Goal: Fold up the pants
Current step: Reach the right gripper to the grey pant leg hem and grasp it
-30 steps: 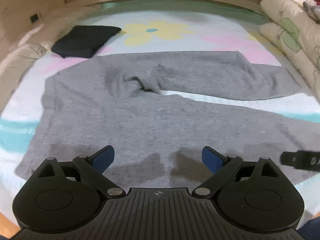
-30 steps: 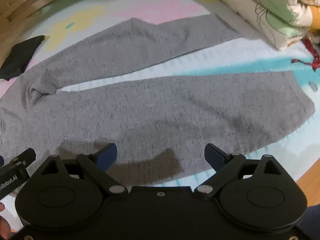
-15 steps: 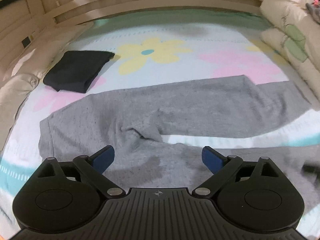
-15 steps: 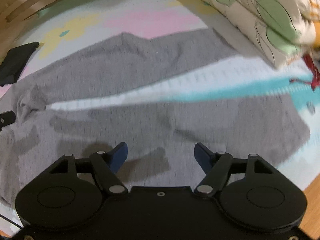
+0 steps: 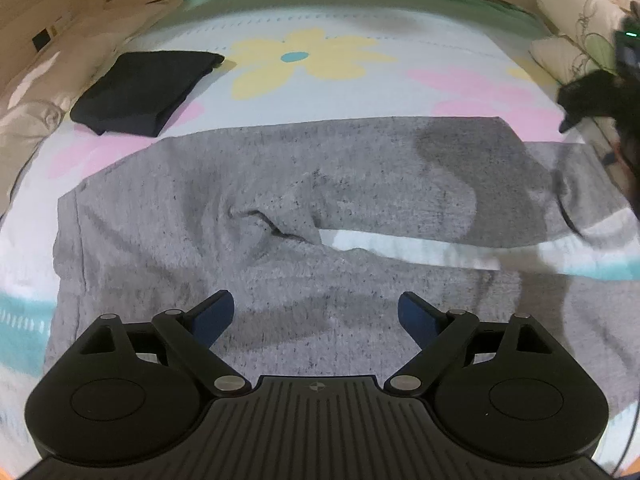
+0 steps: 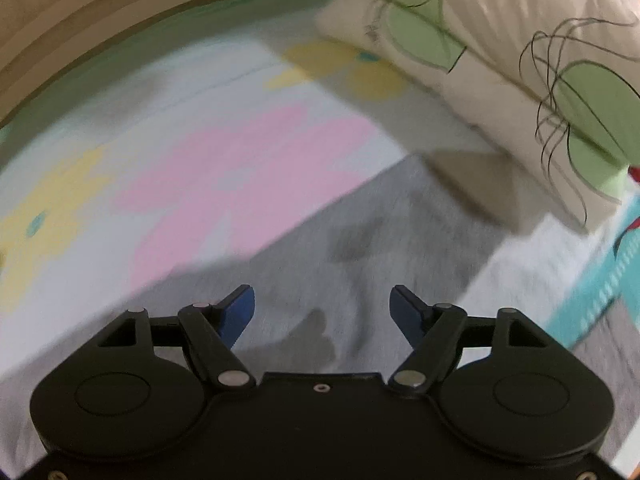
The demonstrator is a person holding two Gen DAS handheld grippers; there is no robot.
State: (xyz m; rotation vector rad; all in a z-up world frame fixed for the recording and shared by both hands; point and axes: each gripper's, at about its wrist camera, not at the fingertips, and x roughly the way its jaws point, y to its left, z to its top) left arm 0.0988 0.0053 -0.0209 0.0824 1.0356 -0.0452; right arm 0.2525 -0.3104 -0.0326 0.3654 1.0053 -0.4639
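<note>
Now the right hand-held gripper (image 6: 322,306) has slid far along the pants (image 5: 280,216), from the near leg to the far leg's end, close to the pillows (image 6: 500,60). Its jaws are apart with nothing between them, narrower than a second ago. The left hand-held gripper (image 5: 316,314) has moved a little too and hangs over the pants' near leg; its jaws are closing, still wide and empty. The pants lie flat on the bed (image 5: 360,92), legs spread apart. A folded black cloth (image 5: 140,88) sits beyond the pants, not touching them. Nothing lies on the pants.
</note>
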